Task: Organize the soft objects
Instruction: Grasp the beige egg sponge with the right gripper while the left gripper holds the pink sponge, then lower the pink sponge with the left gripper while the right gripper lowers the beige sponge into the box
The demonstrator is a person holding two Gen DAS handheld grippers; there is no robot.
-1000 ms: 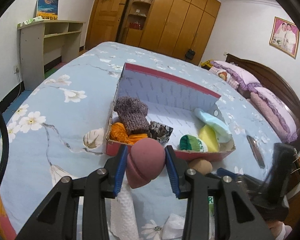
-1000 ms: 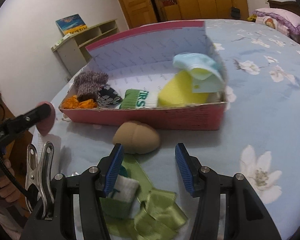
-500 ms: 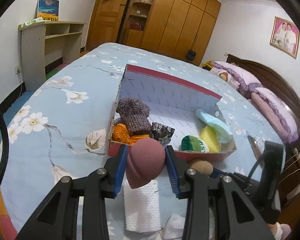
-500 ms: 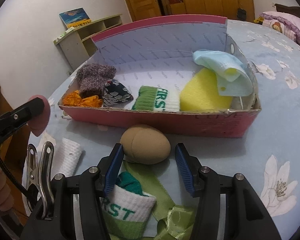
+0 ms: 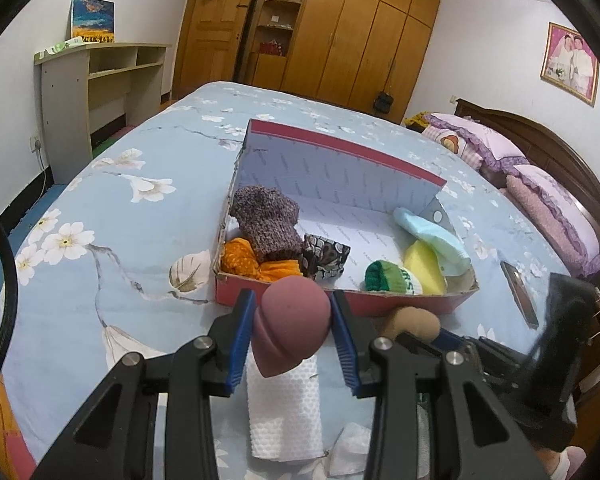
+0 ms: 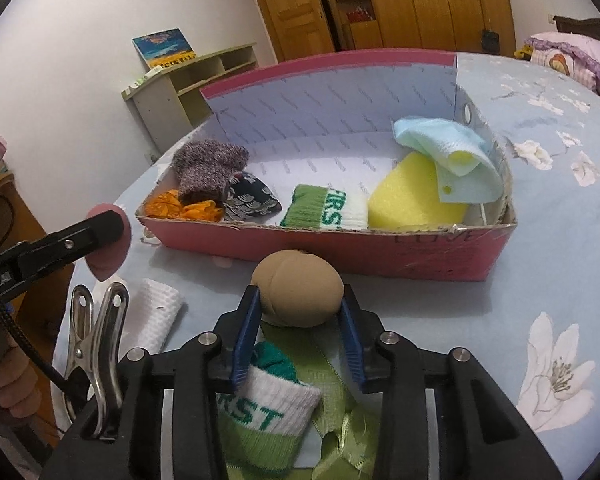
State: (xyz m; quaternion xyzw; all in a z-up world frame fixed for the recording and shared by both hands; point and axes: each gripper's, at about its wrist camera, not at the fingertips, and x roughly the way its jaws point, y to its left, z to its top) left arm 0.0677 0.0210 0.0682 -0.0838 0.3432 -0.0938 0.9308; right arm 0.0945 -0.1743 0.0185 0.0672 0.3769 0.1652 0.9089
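green ribbon (image 6: 340, 432) half hidden under the right gripper's fingers (image 6: 246, 332)

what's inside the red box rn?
In the red box, from the right wrist view: purple knit sock, orange cloth, dark patterned pouch, green-white sock, yellow sponge with a light blue cloth draped on top. Whatever lies beneath them is hidden.

The mauve teardrop foam sponge (image 5: 290, 326) looks matt and finely porous; the tan egg-shaped foam sponge (image 6: 300, 294) likewise; the red cardboard box (image 6: 380, 254) has dull, scuffed paper walls; the steel spring clip (image 6: 94, 354) gleams; the white waffle-weave cloth (image 5: 284, 412) looks rough.
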